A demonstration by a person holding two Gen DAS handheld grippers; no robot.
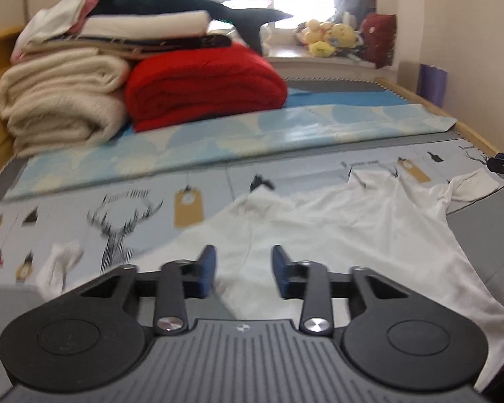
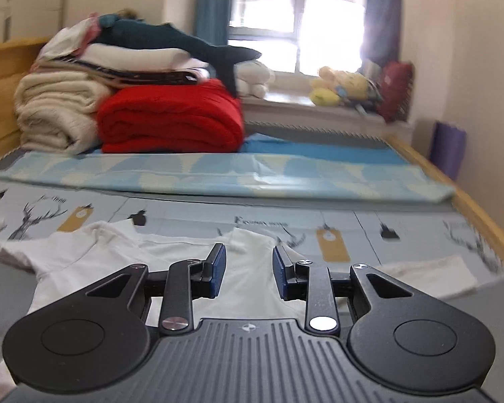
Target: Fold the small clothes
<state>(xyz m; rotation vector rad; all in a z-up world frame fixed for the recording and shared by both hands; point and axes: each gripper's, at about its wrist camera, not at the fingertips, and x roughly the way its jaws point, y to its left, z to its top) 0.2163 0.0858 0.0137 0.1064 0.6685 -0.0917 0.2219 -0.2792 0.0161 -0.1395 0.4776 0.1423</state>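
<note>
A white T-shirt [image 1: 336, 231] lies spread and somewhat rumpled on the patterned grey mat [image 1: 144, 208]. In the left wrist view my left gripper [image 1: 243, 255] hovers over the shirt's near left part, open, with nothing between its blue pads. A small white cloth [image 1: 60, 265] lies left of it. Part of the other gripper's dark tip shows at the right edge, by the shirt's far sleeve. In the right wrist view my right gripper [image 2: 248, 252] hangs open above the same T-shirt [image 2: 117, 255], gripping nothing. Another white piece [image 2: 430, 275] lies to its right.
At the back left, folded cream blankets [image 1: 60, 100] and a red blanket [image 1: 201, 90] are stacked under a dark shark plush [image 1: 184, 3]. A light-blue folded mat [image 1: 252, 131] crosses the bed. Plush toys [image 1: 332, 37] sit on the windowsill. A wooden bed edge [image 2: 480, 221] runs along the right.
</note>
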